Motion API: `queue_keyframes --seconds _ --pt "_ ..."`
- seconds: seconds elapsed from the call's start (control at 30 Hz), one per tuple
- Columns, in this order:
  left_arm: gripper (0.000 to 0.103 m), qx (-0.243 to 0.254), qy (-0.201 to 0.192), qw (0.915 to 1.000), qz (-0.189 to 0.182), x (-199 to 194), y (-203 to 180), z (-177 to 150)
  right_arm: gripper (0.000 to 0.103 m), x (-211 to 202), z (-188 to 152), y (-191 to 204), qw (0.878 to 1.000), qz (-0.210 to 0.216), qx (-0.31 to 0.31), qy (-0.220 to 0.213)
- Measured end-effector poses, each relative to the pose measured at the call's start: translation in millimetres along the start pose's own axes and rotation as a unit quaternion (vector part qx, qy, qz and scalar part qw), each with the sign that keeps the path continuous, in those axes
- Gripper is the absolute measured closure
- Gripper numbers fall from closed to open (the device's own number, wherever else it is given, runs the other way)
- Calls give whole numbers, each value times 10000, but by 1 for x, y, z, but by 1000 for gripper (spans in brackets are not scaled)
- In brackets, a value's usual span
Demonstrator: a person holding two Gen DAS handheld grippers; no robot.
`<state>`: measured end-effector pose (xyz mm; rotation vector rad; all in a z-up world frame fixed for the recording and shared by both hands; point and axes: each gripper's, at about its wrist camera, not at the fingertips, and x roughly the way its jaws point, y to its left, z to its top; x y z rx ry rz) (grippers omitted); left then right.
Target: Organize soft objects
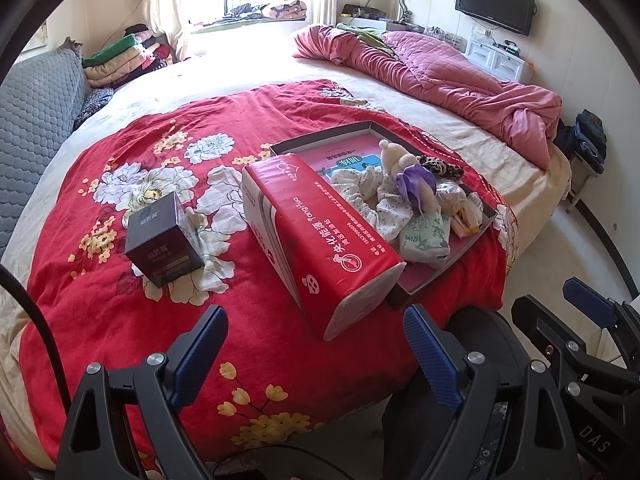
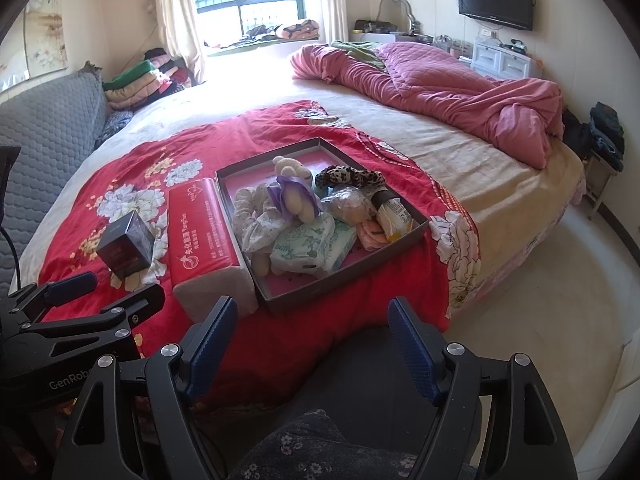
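Note:
A shallow dark tray point(image 2: 344, 292) point(image 1: 416, 284) with a pink floor lies on the red floral blanket point(image 1: 132, 308) point(image 2: 384, 280). It holds a plush toy with a purple bow point(image 2: 294, 194) point(image 1: 412, 178), a white floral cloth point(image 2: 256, 220) point(image 1: 384, 200), green-printed tissue packs point(image 2: 316, 244) point(image 1: 424, 236), a leopard-print band point(image 2: 352, 176) point(image 1: 440, 166) and small packets. A red tissue pack point(image 2: 204, 232) point(image 1: 320, 232) lies along the tray's left side. A dark box point(image 2: 126, 246) point(image 1: 162, 236) stands left of it. My left gripper point(image 1: 316, 340) and right gripper point(image 2: 312, 336) are open and empty, short of the bed edge.
A crumpled pink quilt point(image 2: 440, 88) lies on the far right of the bed. A grey padded headboard point(image 2: 44, 128) is at the left, with folded blankets point(image 2: 140, 80) behind it. A TV point(image 2: 494, 0) and white drawers point(image 2: 500, 60) stand at the far wall.

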<state>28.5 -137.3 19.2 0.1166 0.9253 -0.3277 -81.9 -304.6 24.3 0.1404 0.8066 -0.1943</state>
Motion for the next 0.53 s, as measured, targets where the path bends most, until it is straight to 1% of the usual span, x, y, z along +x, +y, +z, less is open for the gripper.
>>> queue_keyframes --seconds 0.27,0.33,0.43,0.5,0.53 --pt "14 -11 47 10000 -50 1 -3 0 25 0 2 1 10000 13 7 -31" --pt "14 -21 33 9999 -136 2 -2 -1 25 1 2 1 10000 37 10 -42" --pt "14 -97 31 9991 -404 3 2 -2 25 0 6 2 9998 108 -43 -146" --pt "14 -345 42 9975 -618 3 17 -2 25 -1 11 9 9991 204 -192 -315" --pt "14 -510 58 9965 -659 2 30 -2 25 -2 16 17 9982 234 -344 -440"
